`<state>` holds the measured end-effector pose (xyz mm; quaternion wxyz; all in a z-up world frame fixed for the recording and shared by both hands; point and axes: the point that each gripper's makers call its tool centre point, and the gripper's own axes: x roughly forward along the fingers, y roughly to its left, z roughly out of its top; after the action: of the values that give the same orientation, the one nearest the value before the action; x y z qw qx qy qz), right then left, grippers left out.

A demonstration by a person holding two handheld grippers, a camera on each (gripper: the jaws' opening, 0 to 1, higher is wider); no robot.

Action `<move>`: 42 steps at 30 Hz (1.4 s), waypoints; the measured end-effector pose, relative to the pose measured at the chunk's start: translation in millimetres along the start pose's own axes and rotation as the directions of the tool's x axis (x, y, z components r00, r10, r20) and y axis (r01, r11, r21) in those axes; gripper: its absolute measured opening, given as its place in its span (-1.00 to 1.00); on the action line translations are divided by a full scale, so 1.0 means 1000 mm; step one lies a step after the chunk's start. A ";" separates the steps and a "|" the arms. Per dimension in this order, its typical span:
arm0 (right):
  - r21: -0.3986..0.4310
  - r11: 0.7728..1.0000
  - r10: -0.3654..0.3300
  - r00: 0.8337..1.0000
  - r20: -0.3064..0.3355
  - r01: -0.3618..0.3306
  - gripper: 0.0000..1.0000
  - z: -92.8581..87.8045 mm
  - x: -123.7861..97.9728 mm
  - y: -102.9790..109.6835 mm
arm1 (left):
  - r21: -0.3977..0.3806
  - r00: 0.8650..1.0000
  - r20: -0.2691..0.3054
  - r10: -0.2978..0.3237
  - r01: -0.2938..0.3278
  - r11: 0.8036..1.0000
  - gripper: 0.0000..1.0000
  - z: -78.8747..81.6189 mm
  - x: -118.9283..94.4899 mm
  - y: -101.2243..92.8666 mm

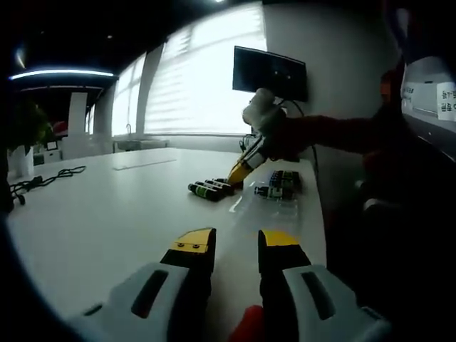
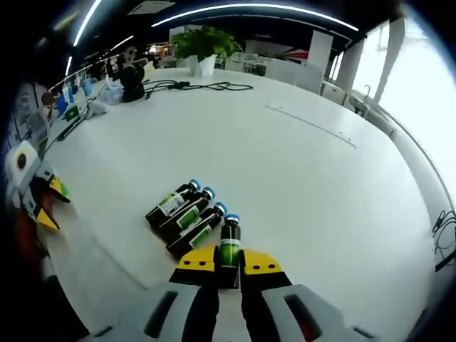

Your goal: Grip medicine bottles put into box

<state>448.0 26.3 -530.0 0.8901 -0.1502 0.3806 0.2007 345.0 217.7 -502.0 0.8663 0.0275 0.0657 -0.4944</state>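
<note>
Yellow-tipped jaws of the right tool (image 2: 229,262) sit nearest the lens in the right gripper view, closed around the lowest of four small dark medicine bottles (image 2: 229,248), its green label and blue cap rising between the tips. Whether the grip is fully tight I cannot tell, but the bottle is plainly pinched between the two jaws. Just beyond it, the three other bottles (image 2: 187,215) lie side by side on the white worktop (image 2: 285,164), touching or nearly touching one another, blue caps pointing away from the tool.

In the left gripper view the left tool (image 1: 235,246) hangs over the worktop with its jaws apart and nothing between them. Farther off, beside the row of bottles (image 1: 210,188), the right tool (image 1: 239,173) reaches down to them, held by a person's red-sleeved arm (image 1: 328,134). Just past the row, near the worktop's edge, stands a clear box (image 1: 281,187) with some dark bottles already inside; their number is too small to tell.

As a judgement, the task is partly done: some bottles are boxed, one is being gripped, and three wait on the worktop.

The left gripper view gives the box and its contents, plus a dark wall monitor (image 1: 271,71). The right gripper view gives the labels, the caps, a potted plant (image 2: 203,46) and black cables (image 2: 192,87) at the worktop's far end.
</note>
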 end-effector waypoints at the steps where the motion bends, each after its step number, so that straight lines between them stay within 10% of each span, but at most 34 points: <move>1: -0.001 1.000 -0.003 1.000 -0.007 0.003 -0.85 0.000 0.000 -0.001 | 0.002 1.000 -0.001 0.000 0.000 1.000 -0.64 0.000 0.000 0.000; 16: 0.059 0.998 0.005 0.997 -0.077 0.000 -0.88 -0.007 -0.004 -0.004 | 0.008 1.000 -0.009 0.004 -0.004 1.000 -0.64 -0.002 -0.001 0.000; 42: 0.174 0.985 -0.002 0.994 0.106 -0.017 -0.88 0.005 -0.072 0.042 | 0.011 1.000 -0.001 0.001 -0.001 1.000 -0.65 0.000 -0.001 -0.001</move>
<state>386.2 47.7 -478.6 0.9180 -0.0594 0.3494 0.1778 343.4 218.4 -502.2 0.8663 0.0326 0.0634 -0.4944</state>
